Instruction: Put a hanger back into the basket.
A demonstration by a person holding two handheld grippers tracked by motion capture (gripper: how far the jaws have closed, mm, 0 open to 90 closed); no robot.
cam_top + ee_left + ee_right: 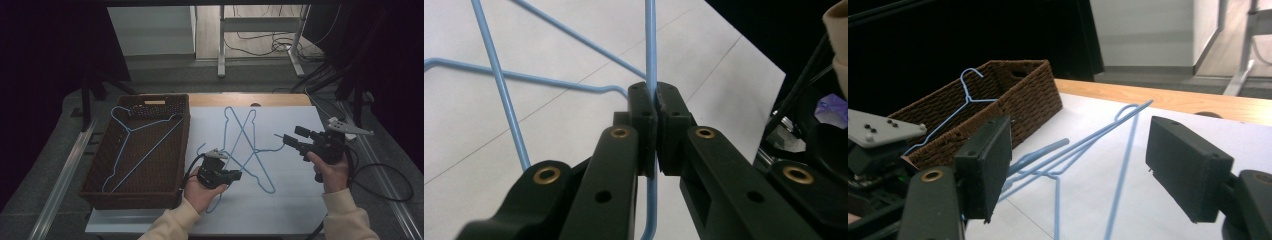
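Observation:
Two blue wire hangers lie crossed on the white sheet. My left gripper is at their near end, shut on a thin wire of one blue hanger; the wire runs straight through the closed jaws of the left gripper. My right gripper is held above the sheet's right side, open, with nothing between its pads; the crossed hangers lie ahead of it. A third blue hanger rests inside the brown wicker basket.
The wicker basket stands along the sheet's left edge. A wooden table edge shows behind the sheet. Desk legs and cables lie on the floor beyond. A cable trails off to the right.

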